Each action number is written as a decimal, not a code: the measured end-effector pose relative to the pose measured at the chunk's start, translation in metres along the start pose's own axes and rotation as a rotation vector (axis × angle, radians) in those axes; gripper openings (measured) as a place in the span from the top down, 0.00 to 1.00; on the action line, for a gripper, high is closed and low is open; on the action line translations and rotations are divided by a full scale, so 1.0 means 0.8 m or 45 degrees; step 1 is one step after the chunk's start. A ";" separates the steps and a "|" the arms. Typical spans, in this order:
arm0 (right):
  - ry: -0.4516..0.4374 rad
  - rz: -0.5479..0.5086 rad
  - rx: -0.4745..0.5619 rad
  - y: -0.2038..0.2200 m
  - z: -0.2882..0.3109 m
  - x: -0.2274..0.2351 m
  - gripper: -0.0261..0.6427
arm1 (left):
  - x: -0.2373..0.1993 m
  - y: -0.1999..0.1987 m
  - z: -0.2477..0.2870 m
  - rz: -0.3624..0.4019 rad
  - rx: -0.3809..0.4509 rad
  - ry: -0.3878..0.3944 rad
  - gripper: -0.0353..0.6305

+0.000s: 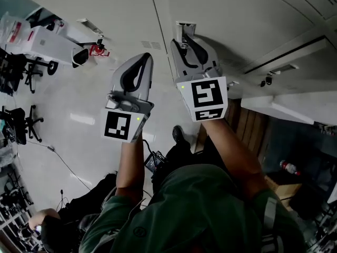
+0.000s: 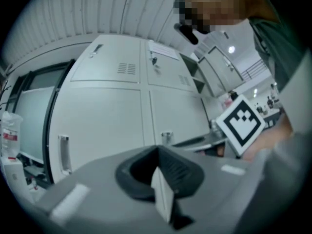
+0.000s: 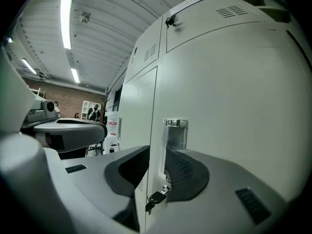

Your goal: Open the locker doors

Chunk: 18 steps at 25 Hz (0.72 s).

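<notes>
right gripper (image 3: 157,152): jaws a little apart and pinching nothing; through the gap i see the upright handle recess (image 3: 174,133) of the locker door (image 3: 234,106), straight ahead and just right of the door's vertical edge, with a key (image 3: 157,198) hanging below. left gripper (image 2: 157,152): jaws together and empty, off to the left. i judge the right hand nearer, so the pull falls to it.

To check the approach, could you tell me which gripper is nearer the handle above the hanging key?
Right. The right gripper is close up to the handle; the left gripper sits farther off, to its left.
</notes>
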State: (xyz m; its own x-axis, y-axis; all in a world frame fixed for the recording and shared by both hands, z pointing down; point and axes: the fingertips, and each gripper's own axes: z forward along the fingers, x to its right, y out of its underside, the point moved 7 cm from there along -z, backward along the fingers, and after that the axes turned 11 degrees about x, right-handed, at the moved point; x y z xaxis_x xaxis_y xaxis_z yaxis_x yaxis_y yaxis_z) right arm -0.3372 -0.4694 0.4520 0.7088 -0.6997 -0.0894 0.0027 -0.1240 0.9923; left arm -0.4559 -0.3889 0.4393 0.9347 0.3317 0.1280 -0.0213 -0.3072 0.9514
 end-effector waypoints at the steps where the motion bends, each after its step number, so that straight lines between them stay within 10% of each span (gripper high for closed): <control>1: 0.019 -0.006 -0.001 0.002 0.004 0.000 0.85 | -0.003 0.003 0.002 -0.007 0.004 0.011 0.95; 18: 0.151 -0.005 -0.038 0.011 0.030 0.002 0.84 | -0.023 0.018 0.000 -0.076 0.029 0.092 0.95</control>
State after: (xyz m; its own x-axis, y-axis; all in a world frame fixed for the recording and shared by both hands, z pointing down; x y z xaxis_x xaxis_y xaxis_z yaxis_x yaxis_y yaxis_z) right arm -0.3533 -0.4883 0.4584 0.7873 -0.6108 -0.0846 0.0255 -0.1048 0.9942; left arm -0.4731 -0.3996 0.4503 0.9059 0.4133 0.0920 0.0426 -0.3052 0.9513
